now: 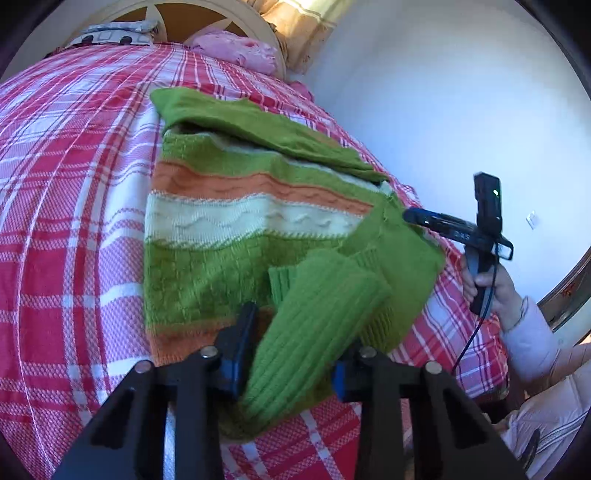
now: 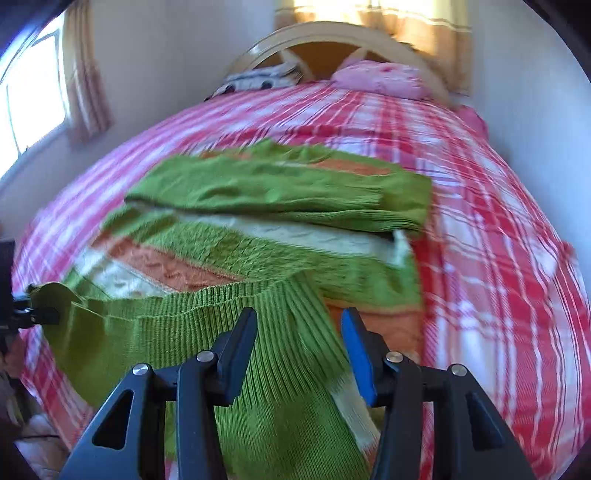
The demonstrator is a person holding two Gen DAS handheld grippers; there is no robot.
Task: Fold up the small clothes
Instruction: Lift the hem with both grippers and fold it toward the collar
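Green sweater (image 1: pixel 229 206), orange and cream bands, lies half-folded; both tools pinch its ribbed folds.

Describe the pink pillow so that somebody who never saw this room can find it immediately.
Start at the bed with the red and white checked cover and follow it up to the curved cream headboard. The pink pillow lies against the headboard on the side near the wall. Its neighbour there, the other pillow, is white with dark print, so the plain pink colour sets it apart.
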